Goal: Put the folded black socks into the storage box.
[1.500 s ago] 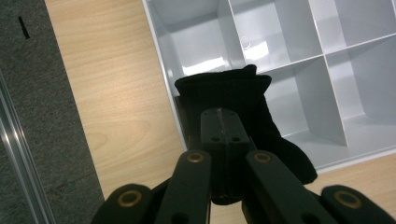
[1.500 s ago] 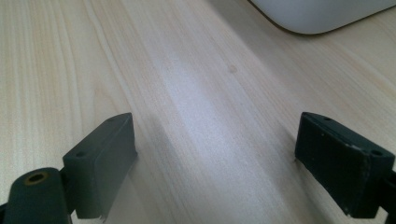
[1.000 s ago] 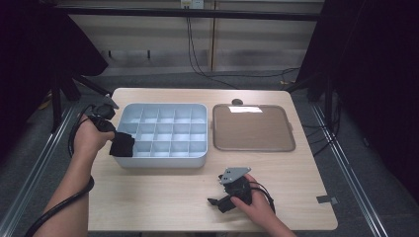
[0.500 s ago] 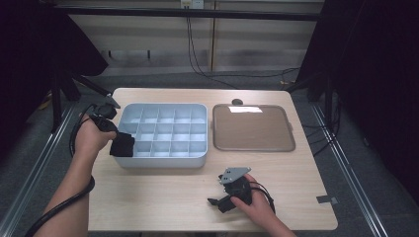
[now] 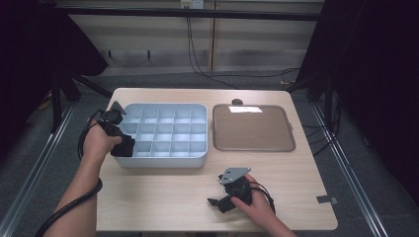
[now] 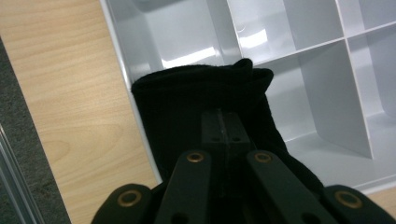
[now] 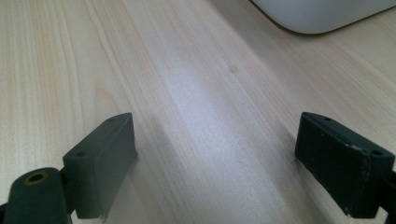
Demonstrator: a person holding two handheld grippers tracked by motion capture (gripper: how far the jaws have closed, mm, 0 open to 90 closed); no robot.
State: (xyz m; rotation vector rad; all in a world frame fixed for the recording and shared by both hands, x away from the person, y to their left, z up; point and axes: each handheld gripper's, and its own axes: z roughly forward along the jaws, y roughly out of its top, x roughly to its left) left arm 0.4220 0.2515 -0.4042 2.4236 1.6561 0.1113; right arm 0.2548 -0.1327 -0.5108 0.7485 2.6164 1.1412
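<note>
I am steering two hand-held tongs over a pale wooden table [image 5: 163, 197]. My left tongs [image 5: 123, 145] have their jaws pressed together, pinching a piece of black cloth [image 6: 205, 107]. In the left gripper view the cloth drapes over the near-left rim of a light grey compartment tray [image 5: 197, 160], covering the wall right in front of the jaws, with part of it hanging over a corner cell. Whether the cloth reaches the floor of that cell I cannot tell.

The tray is a grid of small square cells stretching ahead and to the right of the left tongs. Every cell I can see into holds nothing but its own glossy grey floor and walls; light glints off two of them just beyond the cloth.

My right tongs [image 5: 220, 201] rest low over bare wood, well apart from the left tongs, just in front of the tray's near right corner. Their jaws are spread wide with only table grain between them. In the right gripper view, a rounded pale corner of the tray [image 7: 322, 18] sits beyond the jaws.

Farther off from the right tongs, beside the grid tray, lies a flat brown tray [image 5: 254, 131] with a raised grey rim. A white strip [image 5: 245, 109] sits at its far edge; any writing on it is too small to read. A small dark round object [image 5: 237, 101] lies just beyond that tray.
</note>
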